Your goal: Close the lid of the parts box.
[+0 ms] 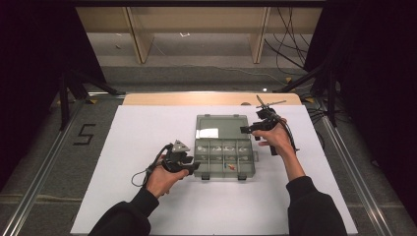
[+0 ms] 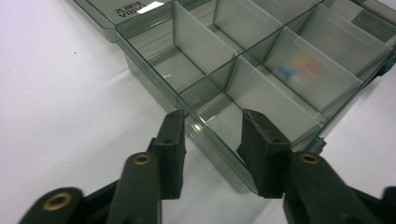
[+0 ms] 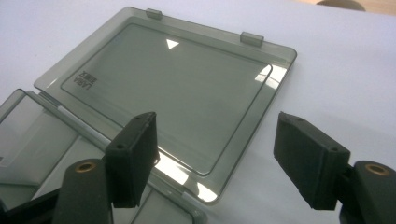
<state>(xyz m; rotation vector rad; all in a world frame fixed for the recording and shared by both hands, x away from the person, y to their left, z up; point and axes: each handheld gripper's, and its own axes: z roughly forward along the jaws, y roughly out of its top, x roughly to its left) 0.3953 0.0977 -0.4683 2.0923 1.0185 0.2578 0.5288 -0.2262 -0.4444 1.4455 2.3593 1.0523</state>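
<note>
a smoky transparent compartment box (image 1: 225,158) is seen lying open near the middle of the white table (image 1: 147,128), its lid (image 1: 221,127) folded back flat on the table on the far side of the tray. in the high view the left gripper (image 1: 193,167) is held at the box's near left corner, carried by the person's left hand (image 1: 162,181), while the right gripper (image 1: 245,129) is held at the right edge of the lid by the right hand (image 1: 278,140). in the left gripper view the box's corner wall (image 2: 210,140) is found between the two black jaws, one jaw outside the tray and the other inside the corner compartment; the jaws are partly spread, and whether the pads press on the wall cannot be told with certainty, a slight gap appearing on the outer side. a few small coloured pieces (image 2: 295,67), blue, yellow and red, are seen blurred through a divider in a compartment farther along. in the right gripper view the flat lid (image 3: 173,88) is seen with its two latch tabs (image 3: 251,38) at the far edge; the jaws are spread wide, one over the lid's near edge and the other over the bare table, and nothing is pinched between them.
</note>
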